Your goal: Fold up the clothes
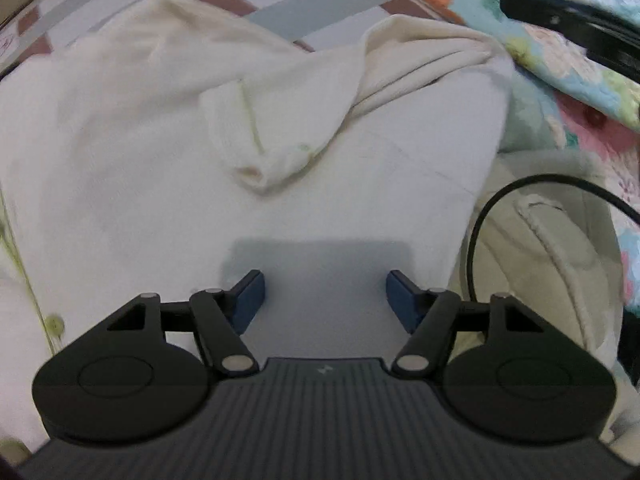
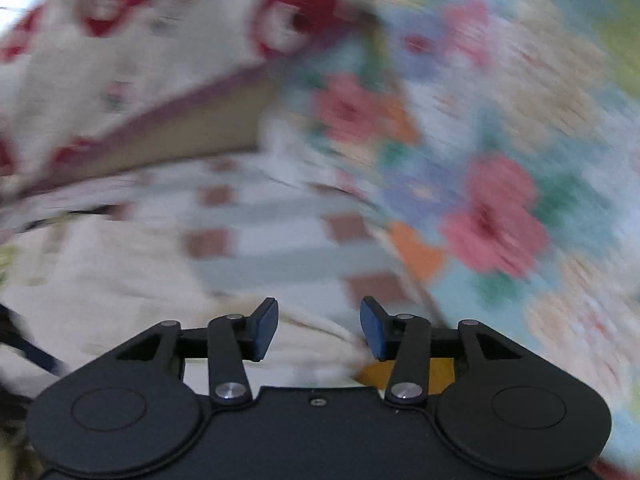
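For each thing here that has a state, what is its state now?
Left gripper: open, holding nothing, above the cloth.
Right gripper: open, nothing between its pads.
Cream garment: spread flat, one sleeve folded across it.
Black cable: looped beside the garment.

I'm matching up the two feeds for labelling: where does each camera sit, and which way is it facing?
Left wrist: on the left gripper, looking steeply down at the cream garment; open jaws show.
Right wrist: on the right gripper, angled across the bed, blurred; open jaws show.
Shared: checked sheet, floral quilt.
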The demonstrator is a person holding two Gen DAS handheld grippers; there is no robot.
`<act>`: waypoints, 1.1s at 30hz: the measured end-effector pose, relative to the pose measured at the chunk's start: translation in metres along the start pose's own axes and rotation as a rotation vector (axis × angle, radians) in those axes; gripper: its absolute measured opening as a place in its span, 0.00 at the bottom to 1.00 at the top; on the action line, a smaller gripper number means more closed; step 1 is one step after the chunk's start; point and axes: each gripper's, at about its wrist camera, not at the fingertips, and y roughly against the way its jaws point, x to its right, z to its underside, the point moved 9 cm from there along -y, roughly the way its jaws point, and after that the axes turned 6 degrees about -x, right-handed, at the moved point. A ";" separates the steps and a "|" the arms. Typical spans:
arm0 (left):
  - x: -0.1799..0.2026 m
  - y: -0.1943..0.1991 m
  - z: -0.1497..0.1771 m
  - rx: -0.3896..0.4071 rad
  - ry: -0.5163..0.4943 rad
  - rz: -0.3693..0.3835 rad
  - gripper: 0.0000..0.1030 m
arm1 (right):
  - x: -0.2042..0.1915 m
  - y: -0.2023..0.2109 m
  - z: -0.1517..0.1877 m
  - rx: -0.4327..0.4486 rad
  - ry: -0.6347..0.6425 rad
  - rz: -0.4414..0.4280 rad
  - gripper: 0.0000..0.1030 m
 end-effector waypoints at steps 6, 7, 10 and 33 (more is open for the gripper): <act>0.002 0.001 0.010 0.028 -0.027 -0.069 0.66 | -0.091 -0.032 0.002 -0.073 0.624 -0.128 0.69; 0.001 -0.001 0.011 0.019 -0.022 -0.066 0.66 | -0.104 -0.042 0.006 -0.098 0.698 -0.164 0.69; -0.001 0.000 0.013 0.018 -0.014 -0.053 0.66 | -0.133 -0.069 0.021 -0.194 0.835 -0.235 0.68; 0.001 0.010 0.012 0.095 -0.001 -0.102 0.67 | 0.090 -0.009 -0.061 -0.075 0.080 0.050 0.14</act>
